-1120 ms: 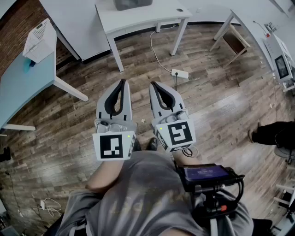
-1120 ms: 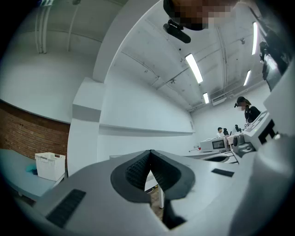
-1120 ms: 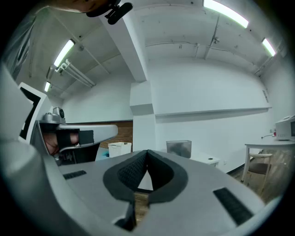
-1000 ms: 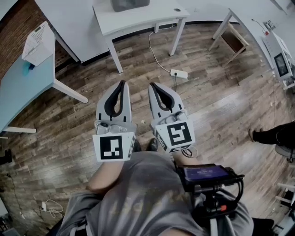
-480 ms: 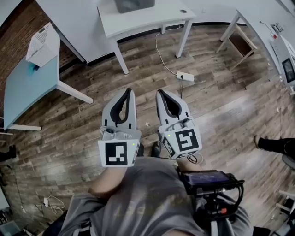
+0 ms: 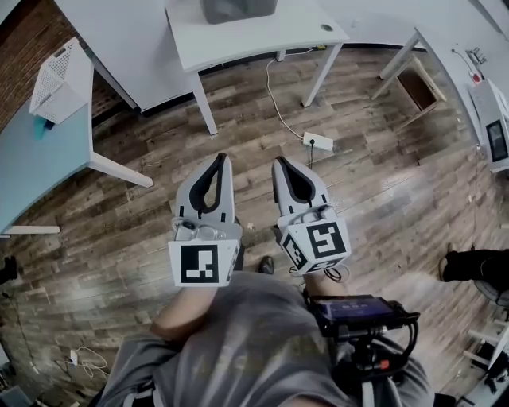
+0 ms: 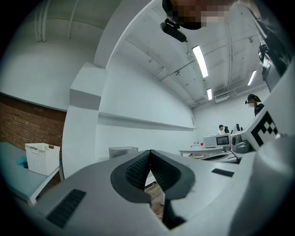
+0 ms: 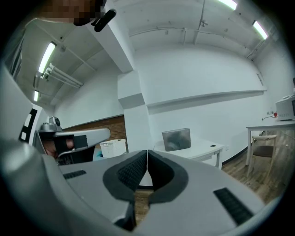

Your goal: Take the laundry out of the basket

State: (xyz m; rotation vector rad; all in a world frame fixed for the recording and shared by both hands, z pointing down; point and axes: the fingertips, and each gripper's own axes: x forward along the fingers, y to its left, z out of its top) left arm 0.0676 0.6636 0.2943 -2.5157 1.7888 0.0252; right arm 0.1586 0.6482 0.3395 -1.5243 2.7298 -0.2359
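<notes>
A white perforated basket (image 6: pixel 54 79) stands on a pale blue table (image 6: pixel 40 159) at the far left; no laundry shows in it from here. My left gripper (image 6: pixel 218 157) and right gripper (image 6: pixel 280 161) are held side by side above the wooden floor, well away from the basket. Both are shut, pads together, with nothing between them. In the left gripper view the basket (image 7: pixel 42 158) sits low at the left, beyond the shut left gripper (image 7: pixel 150 152). From the right gripper (image 8: pixel 147 151) the basket (image 8: pixel 113 148) shows small at the left.
A white table (image 6: pixel 262 36) with a grey bin (image 6: pixel 237 9) stands straight ahead. A power strip (image 6: pixel 316 141) and its cable lie on the floor beneath it. A wooden stool (image 6: pixel 417 83) and benches with equipment (image 6: pixel 493 103) are at the right, where a person's foot (image 6: pixel 469 265) shows.
Both grippers stay shut and side by side. The head view has shifted a little, so the basket and tables sit slightly further left and up.
</notes>
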